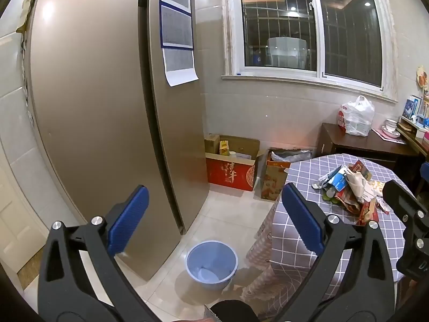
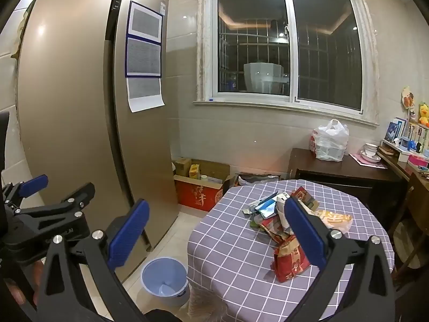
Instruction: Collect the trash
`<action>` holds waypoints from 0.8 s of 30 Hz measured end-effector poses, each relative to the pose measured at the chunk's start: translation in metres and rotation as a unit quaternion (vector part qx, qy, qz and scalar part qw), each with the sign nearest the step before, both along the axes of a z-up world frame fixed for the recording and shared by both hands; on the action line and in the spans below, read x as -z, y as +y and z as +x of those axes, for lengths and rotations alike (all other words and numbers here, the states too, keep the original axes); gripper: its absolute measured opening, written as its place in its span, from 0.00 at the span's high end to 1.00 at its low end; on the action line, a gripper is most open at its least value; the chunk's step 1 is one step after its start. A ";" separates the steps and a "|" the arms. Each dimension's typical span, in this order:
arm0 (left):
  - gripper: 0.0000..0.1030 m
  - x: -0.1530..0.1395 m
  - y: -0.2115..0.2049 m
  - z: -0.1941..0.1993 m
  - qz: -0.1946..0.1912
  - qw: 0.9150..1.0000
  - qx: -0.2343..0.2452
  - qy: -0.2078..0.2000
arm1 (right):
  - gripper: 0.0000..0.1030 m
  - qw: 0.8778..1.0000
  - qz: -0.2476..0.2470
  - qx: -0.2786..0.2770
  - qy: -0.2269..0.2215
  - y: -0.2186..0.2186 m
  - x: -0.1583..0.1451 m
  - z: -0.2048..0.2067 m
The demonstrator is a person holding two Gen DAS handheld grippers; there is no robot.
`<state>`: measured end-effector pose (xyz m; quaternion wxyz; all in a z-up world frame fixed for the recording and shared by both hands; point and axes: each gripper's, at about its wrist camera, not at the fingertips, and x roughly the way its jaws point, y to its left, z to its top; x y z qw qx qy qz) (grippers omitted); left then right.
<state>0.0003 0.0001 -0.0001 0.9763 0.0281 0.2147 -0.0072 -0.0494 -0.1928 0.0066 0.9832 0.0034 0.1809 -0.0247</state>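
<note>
Fingers on both my grippers are spreading wide and gripping nothing: the left gripper (image 1: 214, 222) is hanging over the floor between the refrigerator (image 1: 88, 107) and the round table, and the right gripper (image 2: 217, 230) is hovering at the near edge of the checked tabletop (image 2: 236, 257).

I am looking at the trash pile (image 2: 284, 222): crumpled red snack wrappers, a blue-and-white carton, a yellowish bag and torn foil, all heaped together toward the far middle of the tabletop. One red wrapper is lying nearest me, partly behind my right finger.

Down on the tiled floor, the pale blue wastebasket (image 1: 211, 264) is standing upright just beside the hanging tablecloth, with open floor stretching toward the cardboard boxes (image 1: 232, 165) against the wall.

My right finger is hiding part of the pile, and I am not managing to make out what is lying pale in the bottom of the wastebasket.
</note>
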 end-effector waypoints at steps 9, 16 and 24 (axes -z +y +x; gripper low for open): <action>0.06 0.000 0.000 0.000 0.001 1.000 0.000 0.000 | 0.04 1.000 0.005 0.000 -0.001 -0.002 0.001 0.001; 0.06 0.001 0.000 0.000 0.003 1.000 -0.002 0.000 | 0.04 1.000 0.007 -0.004 0.001 0.001 0.003 0.002; 0.06 0.006 0.000 0.002 0.002 1.000 0.000 0.001 | 0.04 1.000 0.007 -0.005 0.003 0.001 0.011 0.008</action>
